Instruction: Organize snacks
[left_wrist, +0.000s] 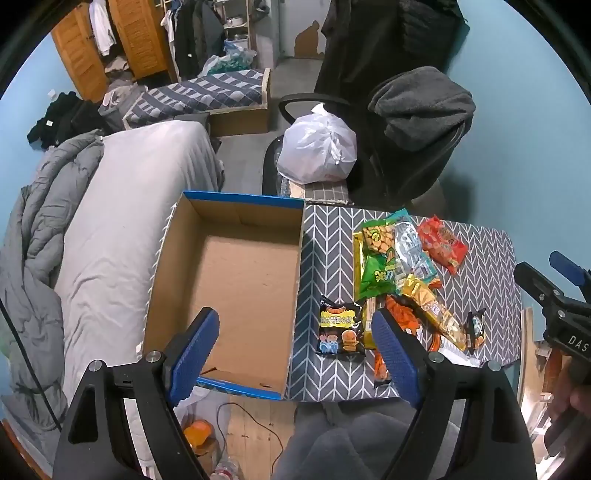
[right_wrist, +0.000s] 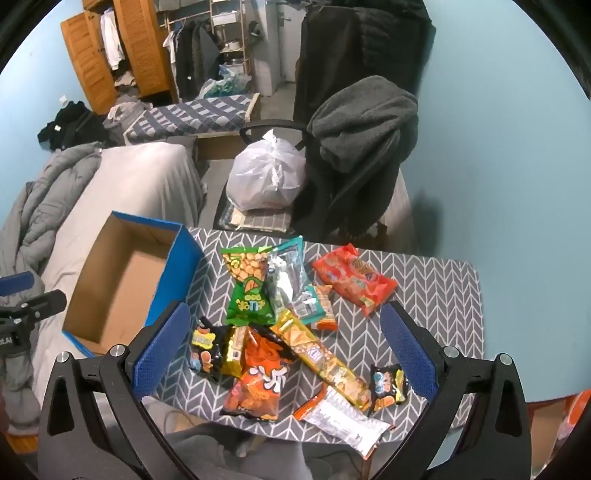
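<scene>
Currently both hand-held grippers hover wide open, nothing between the pads: left hand-held gripper (left_wrist: 295, 354) over the near edge of the box (left_wrist: 229, 273), right hand-held gripper (right_wrist: 286, 350) over the snack pile (right_wrist: 295, 317). One open cardboard box with blue outside sits at the left end of the bench (right_wrist: 436, 295), hard against the bed (left_wrist: 122, 206). Snack packets lie loose and overlapping on the bench, about ten counted, exact number unclear. Behind the bench: one chair (right_wrist: 354, 147) carrying one white plastic bag (right_wrist: 266, 177).
</scene>
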